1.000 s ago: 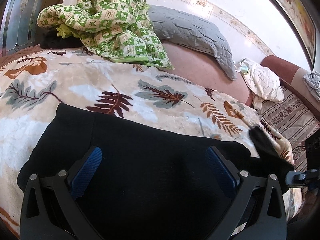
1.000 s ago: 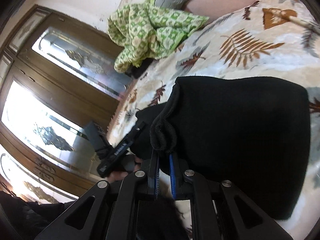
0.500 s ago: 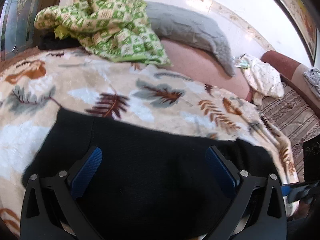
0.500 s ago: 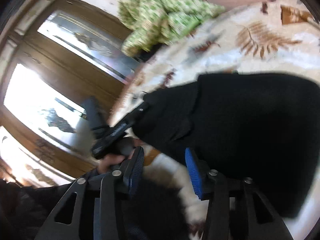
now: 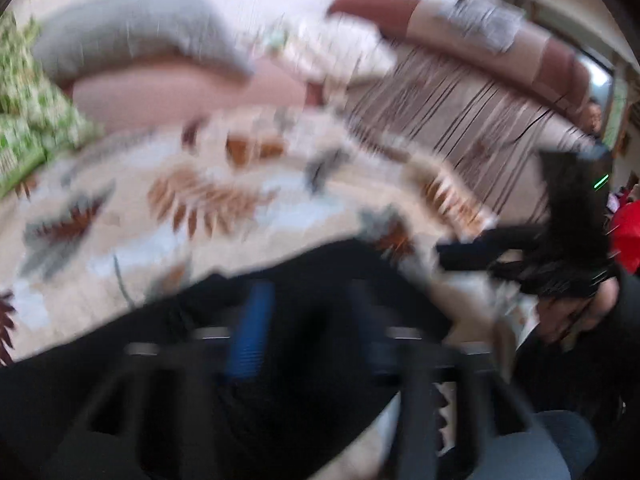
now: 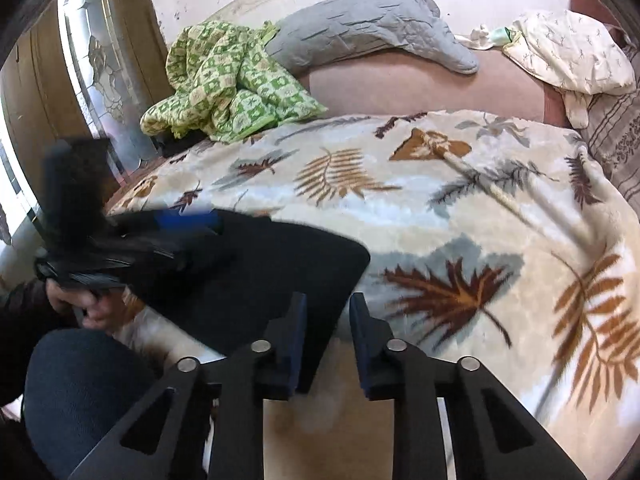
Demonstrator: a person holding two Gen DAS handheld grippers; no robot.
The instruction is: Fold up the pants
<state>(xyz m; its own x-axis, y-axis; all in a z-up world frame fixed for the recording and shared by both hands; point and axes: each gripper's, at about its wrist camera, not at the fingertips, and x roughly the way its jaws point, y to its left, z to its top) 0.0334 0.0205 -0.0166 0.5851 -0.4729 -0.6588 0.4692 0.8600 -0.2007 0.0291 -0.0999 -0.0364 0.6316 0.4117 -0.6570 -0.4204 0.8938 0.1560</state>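
Note:
The black pants (image 6: 256,280) lie folded on the leaf-print blanket (image 6: 460,216) near the bed's front edge; they also show in the blurred left wrist view (image 5: 280,320). My right gripper (image 6: 325,320) is open and empty, its fingers at the pants' right edge. My left gripper (image 5: 312,320) hovers over the pants, jaws partly apart with nothing seen between them; it also shows from the right wrist view (image 6: 184,220) at the pants' left side.
A green checked quilt (image 6: 224,80) and a grey pillow (image 6: 368,24) lie at the back of the bed. A white patterned pillow (image 6: 572,52) lies at the back right. A wooden wardrobe with glass (image 6: 100,64) stands at left. My knee (image 6: 88,392) is at the bed's front.
My right gripper has let go of the pants' edge, opened and pulled back to the right. My left gripper has swung quickly to the right and its jaws have narrowed.

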